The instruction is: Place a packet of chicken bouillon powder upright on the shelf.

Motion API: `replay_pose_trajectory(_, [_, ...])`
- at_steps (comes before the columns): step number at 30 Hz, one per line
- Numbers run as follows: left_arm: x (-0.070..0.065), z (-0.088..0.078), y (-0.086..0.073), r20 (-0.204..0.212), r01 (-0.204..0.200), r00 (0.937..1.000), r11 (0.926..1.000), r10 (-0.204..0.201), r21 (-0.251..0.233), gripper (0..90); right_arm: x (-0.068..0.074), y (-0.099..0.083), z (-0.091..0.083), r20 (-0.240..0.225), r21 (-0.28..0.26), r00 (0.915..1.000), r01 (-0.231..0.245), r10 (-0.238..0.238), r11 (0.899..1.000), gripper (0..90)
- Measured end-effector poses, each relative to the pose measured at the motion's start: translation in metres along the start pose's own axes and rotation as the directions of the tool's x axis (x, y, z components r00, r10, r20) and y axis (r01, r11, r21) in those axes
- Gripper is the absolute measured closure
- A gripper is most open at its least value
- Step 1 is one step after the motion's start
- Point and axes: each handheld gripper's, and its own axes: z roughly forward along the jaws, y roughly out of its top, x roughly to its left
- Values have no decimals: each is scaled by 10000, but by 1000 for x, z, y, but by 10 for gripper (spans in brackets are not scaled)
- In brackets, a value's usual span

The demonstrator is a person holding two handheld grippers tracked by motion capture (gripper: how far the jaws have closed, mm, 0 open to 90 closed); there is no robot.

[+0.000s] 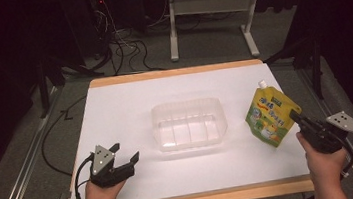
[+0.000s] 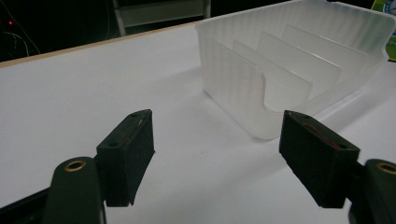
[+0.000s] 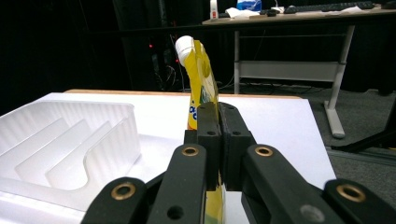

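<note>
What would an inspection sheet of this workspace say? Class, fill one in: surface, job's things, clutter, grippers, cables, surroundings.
Surface: white table top with a wooden edge.
Job's things: yellow spouted pouch near the right edge; clear divided tray at the centre, nothing in it.
Clutter: nothing seen.
Grippers: right gripper shut on the pouch, holding it upright; left gripper open, nothing between its jaws, beside the tray.
Cables: black cables on the floor beyond the table.
Surroundings: dark room; white desk frame behind.
</note>
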Motion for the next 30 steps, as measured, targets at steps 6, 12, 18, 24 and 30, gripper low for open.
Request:
replay_pose_trajectory(6, [-1,0,0,-6,-59,10000,10000,59,-8,269,3,-2,0,85,327,9997,246,-249,9992,832])
replay_pose_trajectory(12, [-1,3,-1,58,-71,10000,9999,70,131,269,4,-16,13,-88,1115,9986,533,-526,9923,706])
replay_pose_trajectory(18, [-7,13,-3,369,-10,9993,9994,-3,353,266,0,-30,22,-353,1831,9975,674,-619,9808,700])
replay_pose_trajectory(24, [-21,42,3,604,-33,9982,9989,5,463,290,0,-33,25,-243,1799,9993,320,-281,9832,742])
replay_pose_trajectory(30, [-25,78,8,579,239,9980,9990,-260,377,429,2,-31,26,-124,1798,9988,491,-476,9825,778])
